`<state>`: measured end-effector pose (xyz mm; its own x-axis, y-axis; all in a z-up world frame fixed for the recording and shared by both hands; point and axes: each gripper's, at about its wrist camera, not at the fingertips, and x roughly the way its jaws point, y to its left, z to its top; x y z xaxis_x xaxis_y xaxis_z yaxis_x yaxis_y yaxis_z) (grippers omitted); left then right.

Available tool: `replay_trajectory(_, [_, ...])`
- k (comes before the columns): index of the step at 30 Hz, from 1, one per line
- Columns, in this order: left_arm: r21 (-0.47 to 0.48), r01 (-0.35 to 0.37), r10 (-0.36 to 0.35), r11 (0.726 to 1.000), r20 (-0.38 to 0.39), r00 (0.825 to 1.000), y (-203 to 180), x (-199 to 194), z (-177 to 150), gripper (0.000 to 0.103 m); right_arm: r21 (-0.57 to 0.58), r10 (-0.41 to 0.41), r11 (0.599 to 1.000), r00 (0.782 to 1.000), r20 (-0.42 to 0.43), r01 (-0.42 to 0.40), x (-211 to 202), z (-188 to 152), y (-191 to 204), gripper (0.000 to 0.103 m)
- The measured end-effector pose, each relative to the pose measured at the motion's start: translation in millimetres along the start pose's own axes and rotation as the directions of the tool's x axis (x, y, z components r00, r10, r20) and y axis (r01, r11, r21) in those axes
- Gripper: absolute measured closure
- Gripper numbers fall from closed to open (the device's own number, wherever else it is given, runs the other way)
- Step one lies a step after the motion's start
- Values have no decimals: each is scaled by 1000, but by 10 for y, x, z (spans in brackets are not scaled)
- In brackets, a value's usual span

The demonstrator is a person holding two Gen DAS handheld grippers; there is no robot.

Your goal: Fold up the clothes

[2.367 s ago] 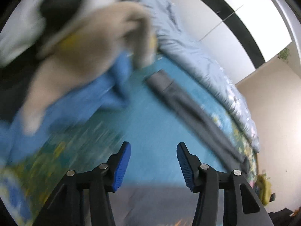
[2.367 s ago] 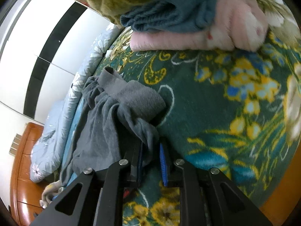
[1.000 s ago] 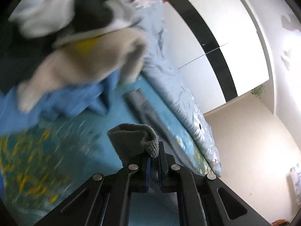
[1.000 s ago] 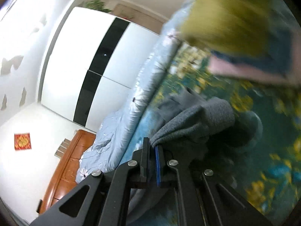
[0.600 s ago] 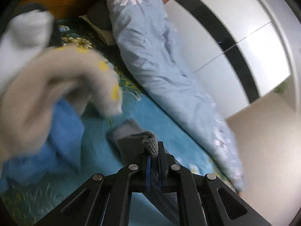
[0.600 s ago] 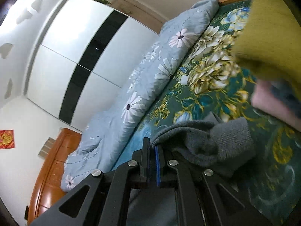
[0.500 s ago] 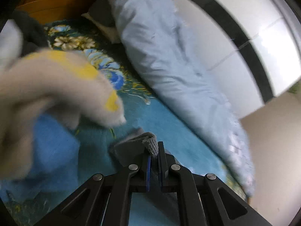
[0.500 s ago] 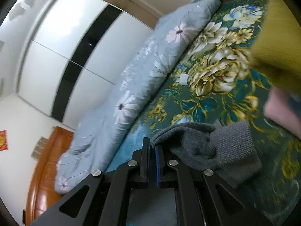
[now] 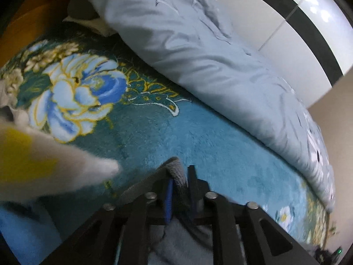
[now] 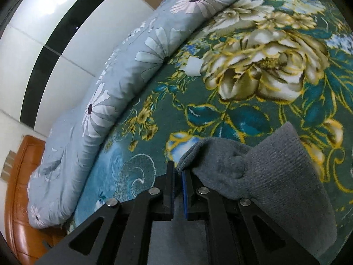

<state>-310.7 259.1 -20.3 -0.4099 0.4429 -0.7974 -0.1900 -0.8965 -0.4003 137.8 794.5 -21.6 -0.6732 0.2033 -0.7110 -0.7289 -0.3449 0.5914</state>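
Progress looked early: grey garment (image 10: 275, 172) was pinched at two spots & lifted over the floral blanket (image 10: 253, 114), no finished crease visible on it, so spreading flat, folding & stacking all seemed left to do.

Far left in left wrist view, a blurred beige-and-yellow cloth (image 9: 44, 165) & a bit of blue fabric (image 9: 19, 231) crowded that side; whether they were waiting or already folded I couldn't tell. Left gripper (image 9: 179, 190) was clamped on a ribbed grey edge of the garment, cloth sandwiched betw. the pads w/ more grey hanging below. Ahead of it the blanket was bare teal pile, decent room for laying the piece down. Beyond that the pale-blue quilt (image 9: 209, 61) ran along the far side, wardrobe doors (image 9: 304, 44) behind it, so a forward limit.

Right wrist view: wooden bed frame (image 10: 19, 209) at far left, quilt bordering again, a small white scrap (image 10: 193, 67) next to it. Right gripper (image 10: 178, 181) was closed tight on a thick grey fold, the ribbed cuff drooping off to its right. Blanket ahead & to the right was open; judged enough space to spread the garment w/o snagging the quilt.
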Motion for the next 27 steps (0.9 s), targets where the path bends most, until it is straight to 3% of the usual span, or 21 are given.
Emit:
replay_trajectory(1, [7,16,-16,1000,8,1000,13,-105,-45,75,-26,3,1000,1000,4,-3,-45,-16,35,91])
replay_trajectory(2, [13,28,-28,1000,17,999,23,-199,-85,71,-55,7,998,1000,11,-7,-102,-36,77,76])
replay_trajectory(3, [18,34,-35,999,27,999,28,-278,-120,61,-94,15,995,1000,26,-12,-197,-66,141,56])
replay_trajectory(4, [26,38,-39,999,36,999,33,-361,-159,54,-134,23,991,999,40,-18,-291,-97,205,47])
replay_trajectory(5, [34,35,-37,999,44,998,39,-440,-205,53,-173,32,985,998,55,-22,-385,-127,269,42])
replay_trajectory(9, [19,17,-18,1000,40,999,137,-570,-424,45,-306,55,952,993,102,-21,-767,-289,467,37])
replay_trajectory(11, [-11,-21,21,1000,-19,1000,224,-473,-567,45,-328,60,945,991,116,-19,-966,-448,415,36])
replay_trajectory(14, [-84,34,-44,996,-117,992,370,-267,-722,45,-306,96,949,993,65,-72,-1147,-797,140,36])
replay_trajectory(19, [-162,175,-195,971,-115,974,429,-74,-727,45,-117,60,991,998,-11,-61,-1192,-1208,-564,36])
replay_trajectory(24, [-230,205,-232,951,-97,968,466,132,-651,43,146,136,980,991,-13,-133,-975,-1224,-1043,35])
replay_trajectory(27, [-258,226,-249,939,-57,967,492,160,-615,44,176,166,969,985,44,-171,-849,-1097,-1030,35])
